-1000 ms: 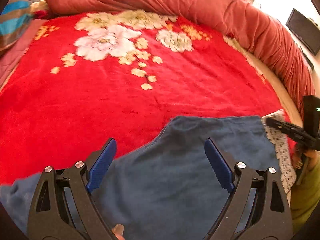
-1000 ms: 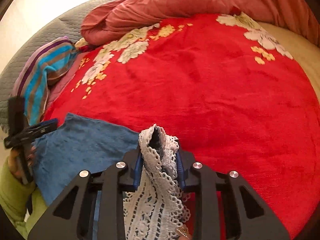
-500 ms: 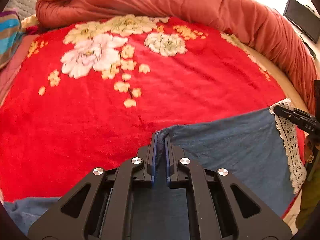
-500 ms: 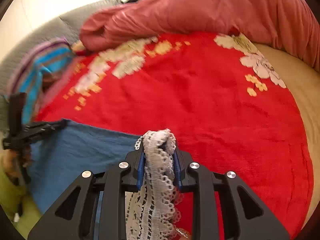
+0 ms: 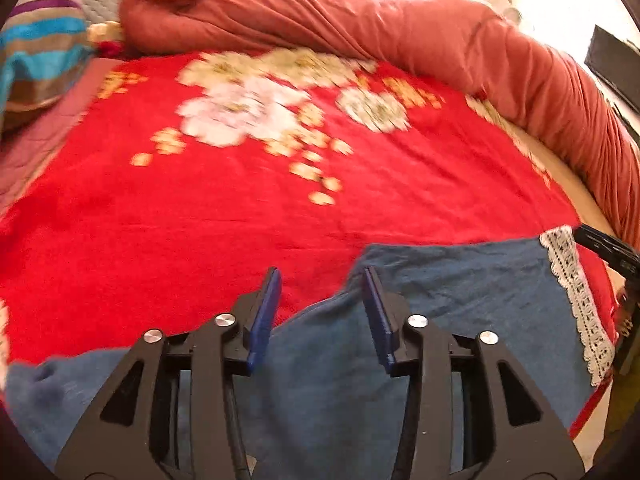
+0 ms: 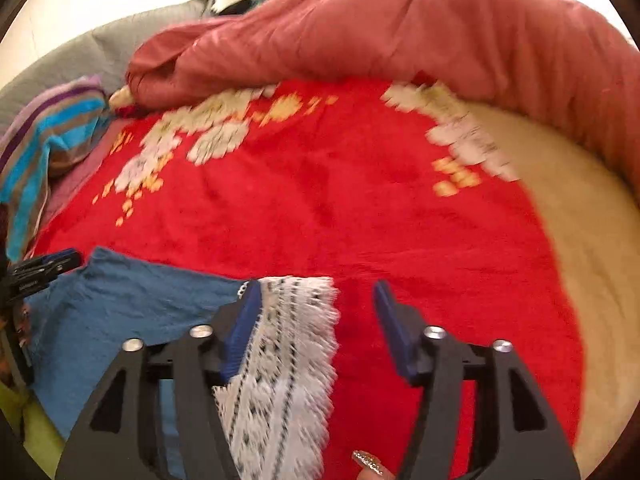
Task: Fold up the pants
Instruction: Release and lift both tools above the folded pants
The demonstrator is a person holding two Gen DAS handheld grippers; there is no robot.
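Both tongs are letting go here. The left tongs (image 5: 322, 312) have just been opening and now stand partly apart above the blue pants (image 5: 460, 300); the folded edge of the cloth lies under and between the blue pads, but neither pad presses on it. The pants lie flat on the red flowered blanket (image 5: 200, 220) that covers the bed, at its near edge.

Over on the other side, the right tongs (image 6: 316, 328) have also just been opening, and they gape wider. The white lace hem (image 6: 288, 340) of the pants lies spread out beneath them, right against the left-hand pad, while the other pad stands well clear over bare red blanket. Nothing is gripped.

A rolled pink quilt (image 6: 360, 40) runs along the far side of the bed, with a striped pillow (image 6: 44, 136) off to the left. At the bottom of the right view a glittery fingernail (image 6: 368, 462) peeks in. Both views are blurred by motion.
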